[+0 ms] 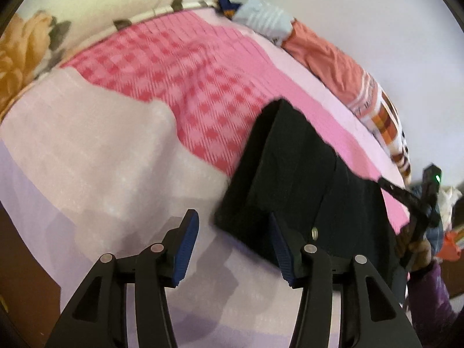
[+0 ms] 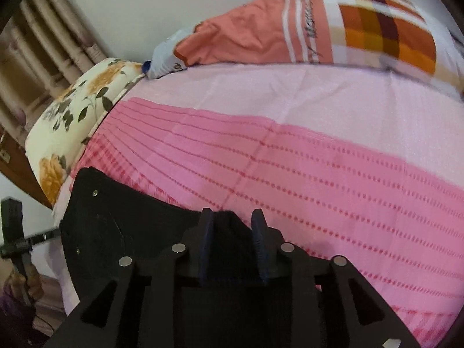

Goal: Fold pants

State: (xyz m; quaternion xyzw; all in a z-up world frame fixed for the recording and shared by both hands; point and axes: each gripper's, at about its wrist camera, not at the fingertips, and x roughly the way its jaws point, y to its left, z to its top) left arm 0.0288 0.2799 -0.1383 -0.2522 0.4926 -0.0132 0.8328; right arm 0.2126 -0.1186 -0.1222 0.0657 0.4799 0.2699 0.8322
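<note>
Black fabric fills the near ground in both wrist views: the pants [image 1: 304, 179] lie folded into a compact dark slab near the bed's near edge. From the left gripper [image 1: 232, 246], jaws standing well apart with nothing between the blue pads [image 1: 185, 249], the slab sits just to the right of the gap, its near corner touching or almost touching the right-hand finger. Its long axis runs away from the camera and a little rightward, up to a peaked corner. A metal button [image 1: 314, 233] glints close to that finger.

Over on the right gripper [image 2: 232, 246], the jaws stand partly apart, and a hump of the black cloth rises between them; whether the pads are pressing on it or have let go, I cannot tell. Seen from here the pants [image 2: 121, 226] spread off to the left, two rivets showing. So the right hand sits right over the garment, the left beside it and empty; my read is that any next fold or smoothing starts from that right side.

Beneath, a pale lilac sheet [image 1: 87, 159], then a pink checked bedspread [image 2: 290, 179]. Farther back, a floral pillow [image 2: 75, 110] at the left, an orange and plaid quilt [image 2: 333, 29] against the white wall [image 2: 145, 5], and pleated curtains [image 2: 43, 43].
</note>
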